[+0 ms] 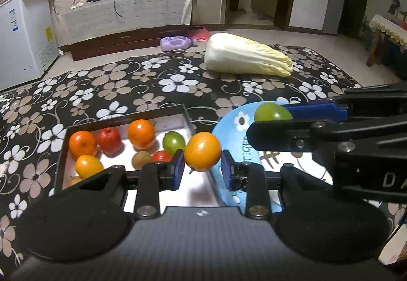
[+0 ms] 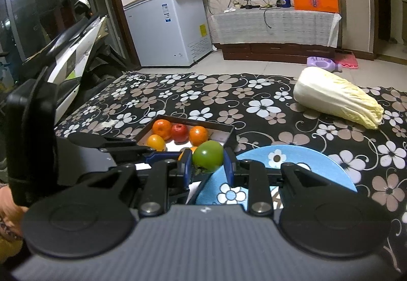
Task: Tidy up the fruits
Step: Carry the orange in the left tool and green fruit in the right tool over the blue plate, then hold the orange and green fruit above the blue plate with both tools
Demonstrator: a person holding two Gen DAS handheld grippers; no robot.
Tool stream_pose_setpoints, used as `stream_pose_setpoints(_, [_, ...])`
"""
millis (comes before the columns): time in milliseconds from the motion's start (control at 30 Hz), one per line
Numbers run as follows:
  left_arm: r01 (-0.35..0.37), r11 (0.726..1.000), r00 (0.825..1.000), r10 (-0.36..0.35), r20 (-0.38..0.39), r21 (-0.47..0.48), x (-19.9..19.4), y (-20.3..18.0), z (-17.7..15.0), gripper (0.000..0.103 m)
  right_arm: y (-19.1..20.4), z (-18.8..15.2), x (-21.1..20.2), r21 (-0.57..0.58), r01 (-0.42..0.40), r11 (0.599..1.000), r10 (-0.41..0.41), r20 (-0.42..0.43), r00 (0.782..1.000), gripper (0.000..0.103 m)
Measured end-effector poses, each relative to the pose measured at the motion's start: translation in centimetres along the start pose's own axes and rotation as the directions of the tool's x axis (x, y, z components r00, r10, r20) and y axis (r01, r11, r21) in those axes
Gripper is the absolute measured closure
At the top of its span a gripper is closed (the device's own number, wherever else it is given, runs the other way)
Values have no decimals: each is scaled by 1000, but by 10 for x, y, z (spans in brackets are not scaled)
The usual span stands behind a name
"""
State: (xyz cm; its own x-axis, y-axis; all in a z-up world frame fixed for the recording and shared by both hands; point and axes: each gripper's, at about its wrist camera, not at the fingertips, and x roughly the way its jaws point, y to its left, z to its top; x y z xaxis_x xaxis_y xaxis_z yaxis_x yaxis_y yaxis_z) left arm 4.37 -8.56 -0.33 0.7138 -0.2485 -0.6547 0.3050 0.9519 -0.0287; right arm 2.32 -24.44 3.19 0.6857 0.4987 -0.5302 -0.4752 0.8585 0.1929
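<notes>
My left gripper [image 1: 202, 166] is shut on an orange fruit [image 1: 202, 151] and holds it over the right edge of a dark box [image 1: 62, 151]. The box holds several fruits: oranges, a red apple [image 1: 109, 141], a green fruit [image 1: 173, 141], a kiwi [image 1: 141, 159]. My right gripper [image 2: 207, 164] is shut on a green fruit [image 2: 208, 156], above the left edge of a light blue plate [image 2: 318, 161]. In the left wrist view the right gripper [image 1: 272, 126] reaches in from the right with that green fruit [image 1: 272, 112] over the plate [image 1: 229, 126].
A napa cabbage [image 1: 248, 56] lies on the black floral cloth [image 1: 152, 82] at the far right. A purple bottle [image 1: 178, 42] lies on the floor beyond. A white freezer [image 2: 168, 29] stands at the back left, and a scooter [image 2: 76, 52] is beside the table.
</notes>
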Motion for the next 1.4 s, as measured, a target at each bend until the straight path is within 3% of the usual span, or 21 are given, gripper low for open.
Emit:
stream_pose_setpoints(767, [90, 995, 996, -89, -27, 32, 28, -65, 3, 67, -42, -15, -23, 53, 71, 996, -71, -10, 997, 74])
stream_pose_setpoints(1400, [104, 993, 993, -100, -61, 59, 37, -72, -7, 67, -64, -30, -16, 81, 118, 990, -111, -81, 990, 73])
